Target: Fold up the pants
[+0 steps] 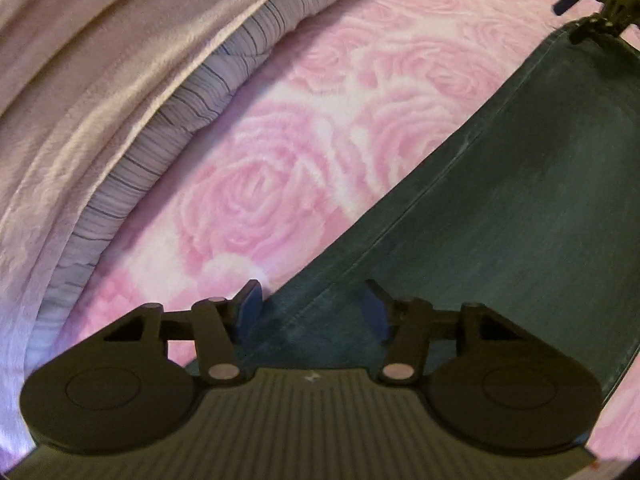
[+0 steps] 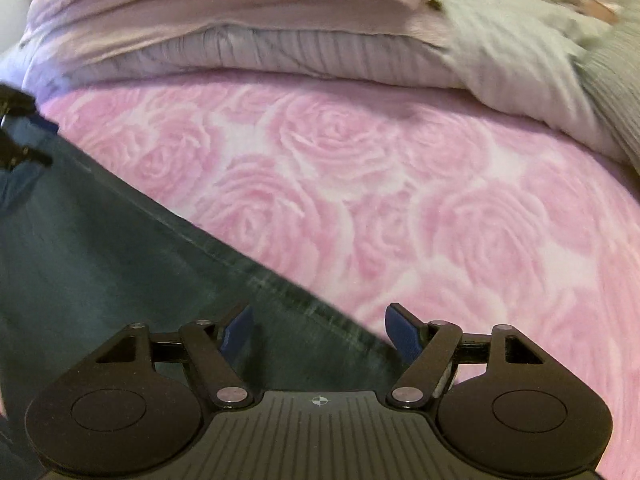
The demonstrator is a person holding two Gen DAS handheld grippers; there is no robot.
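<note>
Dark blue-grey jeans (image 1: pixel 520 200) lie spread flat on a pink bedspread, running from the lower middle to the upper right of the left wrist view. My left gripper (image 1: pixel 314 308) hangs over their seamed edge, jaws apart, blue pads (image 1: pixel 250 308) not pressing the denim that lies between them. The right gripper's black fingers (image 1: pixel 600 0) show at the jeans' far corner. In the right wrist view the jeans (image 2: pixel 100 240) fill the lower left. My right gripper (image 2: pixel 320 332) is open over their hem edge, and the left gripper (image 2: pixel 20 136) shows at the left border.
A pink rose-patterned blanket (image 1: pixel 280 160) (image 2: pixel 400 200) covers the bed. Along the far side lies piled bedding: a grey-striped quilt (image 1: pixel 160 120) (image 2: pixel 300 56) under a pale pink cover (image 1: pixel 60 80) (image 2: pixel 200 8).
</note>
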